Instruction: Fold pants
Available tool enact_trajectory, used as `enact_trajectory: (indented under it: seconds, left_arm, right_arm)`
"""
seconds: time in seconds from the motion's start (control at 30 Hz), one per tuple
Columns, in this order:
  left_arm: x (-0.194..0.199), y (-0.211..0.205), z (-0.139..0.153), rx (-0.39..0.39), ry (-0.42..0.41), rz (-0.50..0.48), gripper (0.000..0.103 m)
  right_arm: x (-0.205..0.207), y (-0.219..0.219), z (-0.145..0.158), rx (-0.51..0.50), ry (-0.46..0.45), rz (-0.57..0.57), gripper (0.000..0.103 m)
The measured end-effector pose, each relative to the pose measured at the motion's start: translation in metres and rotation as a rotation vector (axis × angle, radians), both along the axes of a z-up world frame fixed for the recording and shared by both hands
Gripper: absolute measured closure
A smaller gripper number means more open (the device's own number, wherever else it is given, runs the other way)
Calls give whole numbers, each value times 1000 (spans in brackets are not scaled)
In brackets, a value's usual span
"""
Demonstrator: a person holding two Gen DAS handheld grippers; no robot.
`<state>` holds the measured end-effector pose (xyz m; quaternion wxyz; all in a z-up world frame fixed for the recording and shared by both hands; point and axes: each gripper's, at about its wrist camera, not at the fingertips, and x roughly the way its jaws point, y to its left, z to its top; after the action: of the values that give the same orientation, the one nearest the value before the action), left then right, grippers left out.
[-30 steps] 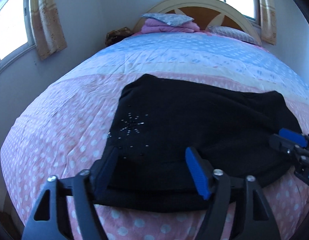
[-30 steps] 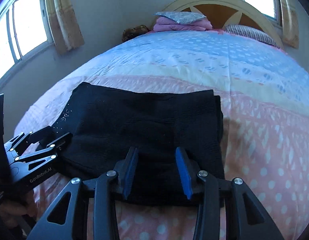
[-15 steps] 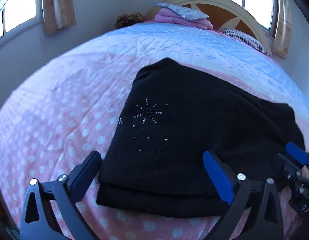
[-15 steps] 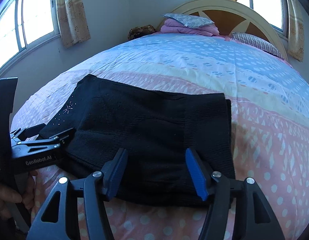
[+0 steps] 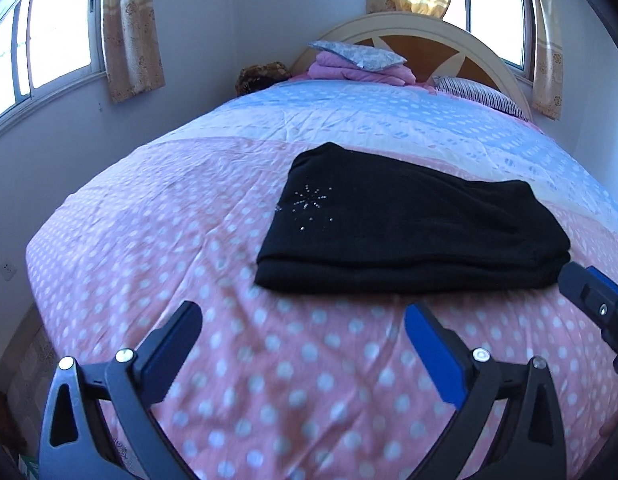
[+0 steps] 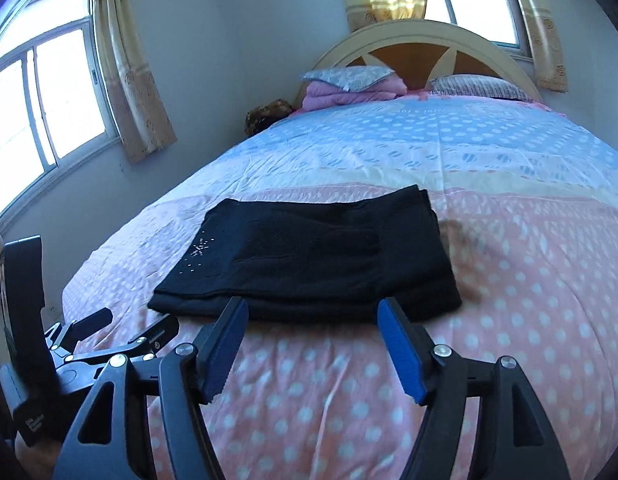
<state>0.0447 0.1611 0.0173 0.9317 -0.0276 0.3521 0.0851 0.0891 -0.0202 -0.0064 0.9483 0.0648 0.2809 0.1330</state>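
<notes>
A bedroom with a dotted pink-and-blue bed (image 5: 229,220), windows and curtains (image 5: 131,32) on the walls, an arched headboard (image 5: 429,36) at the far end. Left to right: the left gripper (image 5: 303,344) hangs over bare pink cover, jaws spread wide, nothing between them. The pants (image 5: 409,224) lie folded into a flat black rectangle mid-bed, rhinestone star (image 5: 311,202) facing up. The right gripper (image 6: 313,340) sits just short of the pants' near edge, jaws apart and empty. Up by the headboard, a pink blanket stack (image 5: 361,70) and a striped pillow (image 5: 477,94).
</notes>
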Motion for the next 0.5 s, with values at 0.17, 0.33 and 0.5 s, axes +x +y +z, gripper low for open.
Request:
enact_trajectory:
  seconds: [0.17,0.33,0.5]
  left_arm:
    - [-22,-7,14,42,-46,15,0]
    - [-33,-16,37,93,-118,15,0]
    - [-39,-23,47,104,-145,4,0]
  right_arm:
    - [-28,-8,16,-11,-65,-28,33]
    - [-42,-18,30,24,-106,-49,32]
    - [-51,-25,39,63,-136,-64,32]
